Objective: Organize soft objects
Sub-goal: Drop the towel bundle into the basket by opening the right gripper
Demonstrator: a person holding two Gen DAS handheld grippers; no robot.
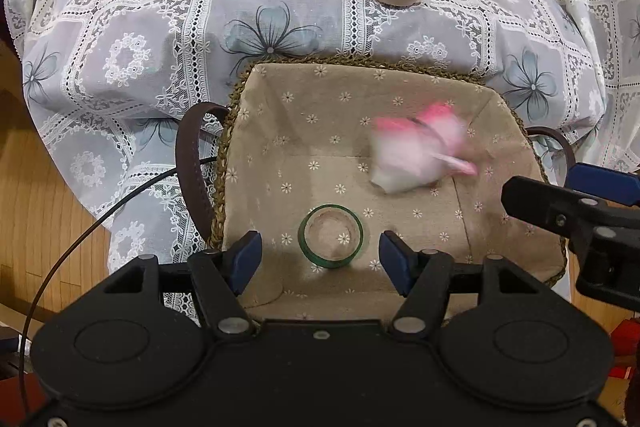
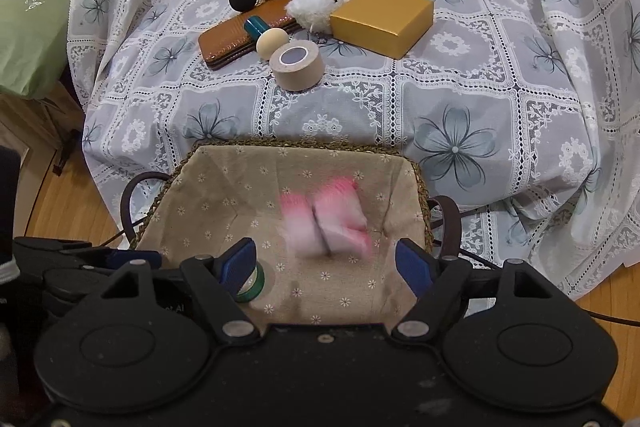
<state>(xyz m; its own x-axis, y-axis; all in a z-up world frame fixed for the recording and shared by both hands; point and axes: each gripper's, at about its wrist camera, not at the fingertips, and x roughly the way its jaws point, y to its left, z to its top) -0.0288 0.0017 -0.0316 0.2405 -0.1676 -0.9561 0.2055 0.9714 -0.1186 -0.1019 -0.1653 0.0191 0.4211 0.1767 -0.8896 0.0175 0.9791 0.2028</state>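
Both tools are matte black plastic of the same build. The left gripper (image 1: 320,259) has a broad rounded body with two large raised discs, angular arms pinned by silver rivets, a small screw at the centre of its front edge, and blue pads on its fingers (image 1: 246,255). A thin black cable (image 1: 80,239) loops away at its left. The right gripper (image 2: 330,267) matches it, with blue-padded fingers (image 2: 414,267) and faint dust on the housing.
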